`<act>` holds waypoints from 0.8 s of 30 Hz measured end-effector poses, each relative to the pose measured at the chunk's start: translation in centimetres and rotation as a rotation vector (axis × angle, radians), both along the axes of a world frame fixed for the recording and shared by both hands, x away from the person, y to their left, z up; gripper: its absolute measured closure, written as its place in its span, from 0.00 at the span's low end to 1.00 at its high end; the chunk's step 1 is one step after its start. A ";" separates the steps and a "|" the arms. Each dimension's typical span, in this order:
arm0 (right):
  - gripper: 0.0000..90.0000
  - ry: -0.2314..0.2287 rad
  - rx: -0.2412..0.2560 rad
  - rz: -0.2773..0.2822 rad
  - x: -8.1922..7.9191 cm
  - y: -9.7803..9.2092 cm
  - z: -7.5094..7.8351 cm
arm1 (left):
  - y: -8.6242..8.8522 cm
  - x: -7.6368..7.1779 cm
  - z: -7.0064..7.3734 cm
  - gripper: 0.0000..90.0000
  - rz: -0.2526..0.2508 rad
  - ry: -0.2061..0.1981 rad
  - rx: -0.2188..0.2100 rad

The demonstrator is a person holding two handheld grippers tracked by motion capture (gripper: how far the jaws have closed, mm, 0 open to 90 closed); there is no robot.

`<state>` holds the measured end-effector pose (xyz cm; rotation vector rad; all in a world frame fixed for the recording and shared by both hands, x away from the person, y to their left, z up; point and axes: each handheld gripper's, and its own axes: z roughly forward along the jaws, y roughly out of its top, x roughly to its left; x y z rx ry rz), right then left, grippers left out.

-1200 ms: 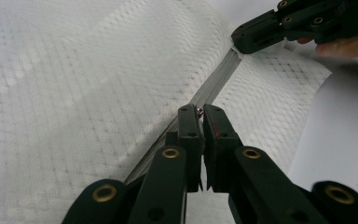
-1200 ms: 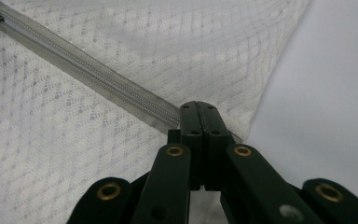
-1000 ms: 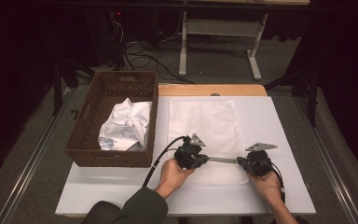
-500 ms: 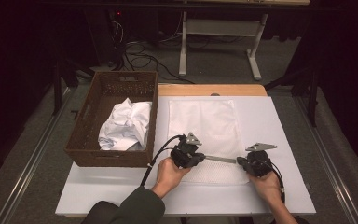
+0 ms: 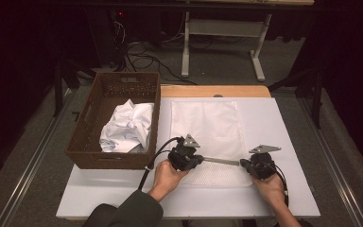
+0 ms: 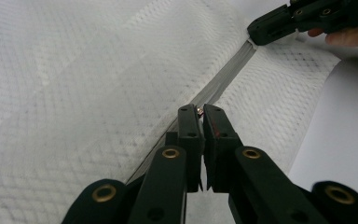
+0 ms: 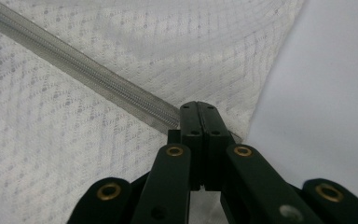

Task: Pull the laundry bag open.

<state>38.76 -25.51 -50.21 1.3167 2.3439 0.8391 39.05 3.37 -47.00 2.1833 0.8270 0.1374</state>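
The left gripper [image 5: 199, 160] has crept left along the zipper [image 5: 221, 161]. Its own view shows its jaws pinching the slider [image 6: 198, 110]. The right gripper [image 5: 244, 163] clamps the zipper's end near the table's [image 5: 283, 123] front edge.

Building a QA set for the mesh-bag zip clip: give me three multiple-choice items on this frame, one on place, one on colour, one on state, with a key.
1. Where is the crumpled white cloth?
A. In the brown basket
B. On the mesh bag
C. On the floor

2. What colour is the zipper tape?
A. Red
B. Grey
C. Black

3. How do the left gripper's jaws stand?
A. Wide open above the bag
B. Shut on the basket rim
C. Shut on the zipper pull

Key:
1 A: the crumpled white cloth lies inside the brown basket.
2 B: the zipper tape runs grey across the white mesh bag.
3 C: the left gripper pinches the metal zipper pull; the right gripper clamps the tape's end.
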 end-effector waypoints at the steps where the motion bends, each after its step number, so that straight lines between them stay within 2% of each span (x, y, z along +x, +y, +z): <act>1: 1.00 0.000 0.000 0.000 0.0 0.0 0.0 | 0.1 -0.1 0.0 0.96 0.001 -0.003 0.003; 5: 1.00 -0.001 -0.003 -0.002 0.0 0.0 0.0 | 0.5 -0.2 0.1 0.96 0.008 -0.007 -0.001; 12: 1.00 0.001 -0.001 -0.001 0.0 0.0 0.0 | 0.8 -0.3 0.1 0.96 0.012 -0.014 0.018; 24: 1.00 0.000 -0.010 -0.001 -0.1 0.1 0.0 | 2.8 -0.8 0.5 0.96 0.055 -0.035 0.043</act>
